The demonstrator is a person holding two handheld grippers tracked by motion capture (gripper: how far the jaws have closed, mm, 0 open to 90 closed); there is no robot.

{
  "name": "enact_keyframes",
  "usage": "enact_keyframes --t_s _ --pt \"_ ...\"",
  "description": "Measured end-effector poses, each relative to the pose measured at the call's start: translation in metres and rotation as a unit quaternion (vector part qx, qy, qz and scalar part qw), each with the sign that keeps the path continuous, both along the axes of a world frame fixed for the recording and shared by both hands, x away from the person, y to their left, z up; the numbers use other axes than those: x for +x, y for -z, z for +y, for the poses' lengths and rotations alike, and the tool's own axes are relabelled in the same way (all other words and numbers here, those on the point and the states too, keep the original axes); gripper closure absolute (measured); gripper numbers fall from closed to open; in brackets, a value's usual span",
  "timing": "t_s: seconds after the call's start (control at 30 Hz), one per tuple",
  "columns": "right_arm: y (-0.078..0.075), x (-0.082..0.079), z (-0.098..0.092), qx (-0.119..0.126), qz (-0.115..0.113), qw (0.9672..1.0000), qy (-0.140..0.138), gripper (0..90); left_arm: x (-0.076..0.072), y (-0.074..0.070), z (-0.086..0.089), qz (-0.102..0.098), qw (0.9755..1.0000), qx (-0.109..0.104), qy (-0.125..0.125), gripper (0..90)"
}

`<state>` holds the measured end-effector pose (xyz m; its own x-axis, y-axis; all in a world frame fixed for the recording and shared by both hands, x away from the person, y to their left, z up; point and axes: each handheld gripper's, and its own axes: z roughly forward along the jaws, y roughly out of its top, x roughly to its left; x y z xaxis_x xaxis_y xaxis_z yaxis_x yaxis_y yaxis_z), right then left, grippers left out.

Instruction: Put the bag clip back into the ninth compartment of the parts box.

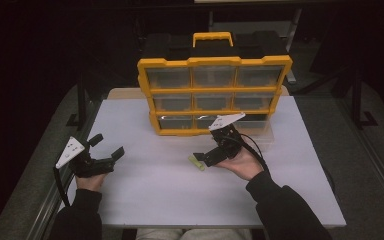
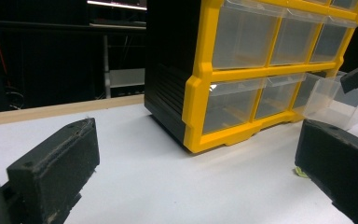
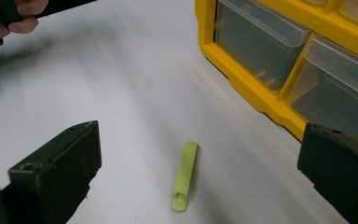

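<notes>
Yellow-framed and black-bodied, one parts organiser [image 1: 214, 95] stands upright at the far edge of the white table [image 1: 150, 195], with nine clear drawers in three rows of three. One of them, the bottom-right drawer [image 1: 257, 127], is pulled out toward the person. One small lime-green plastic strip [image 1: 197, 162] lies flat on the table in front of the organiser, toward the middle.

Two hand-held grippers are out. The right gripper [image 1: 206, 157] sits just beside the strip, its tips right at it in the high view. In the right gripper view the strip [image 3: 185, 176] lies on the table between the two spread jaws, touching neither. Those jaws stand wide apart and hold nothing.

The left gripper [image 1: 107, 146] hovers near the table's left edge, well apart from the strip and the organiser. Its jaws are also spread wide and empty, pointing toward the organiser's left corner [image 2: 196, 140].
</notes>
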<state>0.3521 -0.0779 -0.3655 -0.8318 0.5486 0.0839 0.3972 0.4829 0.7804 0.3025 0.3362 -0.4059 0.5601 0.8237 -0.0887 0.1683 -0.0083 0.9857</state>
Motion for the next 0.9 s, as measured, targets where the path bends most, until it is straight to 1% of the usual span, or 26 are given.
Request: enact_keyframes --t_s 0.1,0.17,0.2,0.23,0.27,0.33,0.47,0.6,0.73,0.87,0.9 --pt "-0.001 0.002 0.005 -0.005 0.004 1.0 -0.005 0.0 0.0 0.0 0.0 0.0 1.0 0.0 0.0 0.0" --pt "0.0 0.003 0.01 -0.015 0.007 0.9998 -0.009 0.0 0.0 0.0 0.0 0.0 1.0 -0.001 0.0 0.0" --pt "0.0 0.003 0.01 -0.015 0.007 0.9998 -0.009 0.0 0.0 0.0 0.0 0.0 1.0 0.0 0.0 0.0" --pt "0.0 0.004 0.011 -0.02 0.008 0.9997 -0.01 0.0 0.0 0.0 0.0 0.0 1.0 -0.001 0.0 0.0" --pt "0.002 0.005 0.014 -0.024 0.016 0.9995 -0.011 0.0 0.0 0.0 0.0 0.0 1.0 -0.002 0.0 0.0" --pt "0.002 0.006 0.015 -0.027 0.017 0.9994 -0.012 0.0 -0.001 0.0 0.0 -0.001 1.0 -0.003 0.0 0.0" --pt "0.005 0.008 0.022 -0.037 0.027 0.9988 -0.018 0.0 0.0 0.0 -0.001 0.001 1.0 0.001 0.001 0.0" --pt "0.006 0.01 0.025 -0.042 0.028 0.9984 -0.024 0.0 0.0 0.0 -0.001 0.001 1.0 0.002 0.001 0.0" --pt "0.009 0.012 0.03 -0.052 0.034 0.9977 -0.028 0.0 0.0 0.0 -0.001 0.0 1.0 0.0 0.002 0.0" --pt "0.013 0.014 0.034 -0.06 0.047 0.9967 -0.029 0.0 0.0 0.0 -0.001 0.001 1.0 0.001 0.003 0.0" --pt "0.015 0.015 0.036 -0.068 0.048 0.996 -0.032 0.0 0.0 0.0 -0.001 0.0 1.0 0.0 0.003 0.0"
